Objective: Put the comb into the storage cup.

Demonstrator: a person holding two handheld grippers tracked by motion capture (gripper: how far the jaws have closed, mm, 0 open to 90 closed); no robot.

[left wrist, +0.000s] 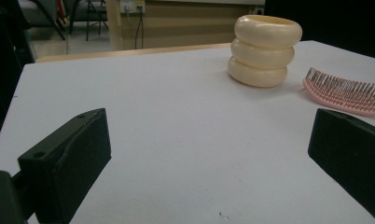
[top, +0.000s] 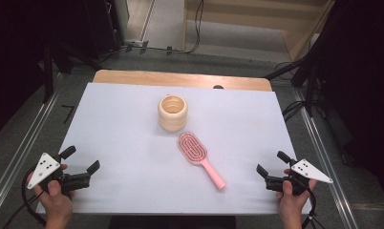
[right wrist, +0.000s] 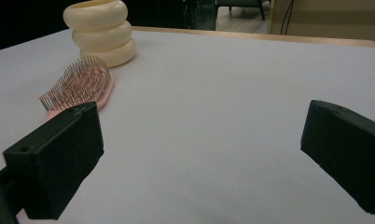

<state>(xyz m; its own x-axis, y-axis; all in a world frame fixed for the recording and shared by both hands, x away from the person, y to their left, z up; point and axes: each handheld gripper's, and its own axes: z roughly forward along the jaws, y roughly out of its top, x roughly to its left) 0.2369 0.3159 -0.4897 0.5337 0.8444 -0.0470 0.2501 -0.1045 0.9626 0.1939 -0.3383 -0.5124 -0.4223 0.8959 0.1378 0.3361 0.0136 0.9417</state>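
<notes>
Both tongs, left [top: 80,160] and right [top: 271,163], stood apart and empty, while the light, stiff pink plastic hairbrush [top: 196,151] looked easiest to grip by its slim handle.

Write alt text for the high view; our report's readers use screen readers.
A pink hairbrush lies bristles up mid-table, just in front of a cream ribbed cup. The left gripper and right gripper, each hand-held, rest open at the white table's near corners.

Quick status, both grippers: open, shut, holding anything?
Left gripper: open, holding nothing.
Right gripper: open, holding nothing.
</notes>
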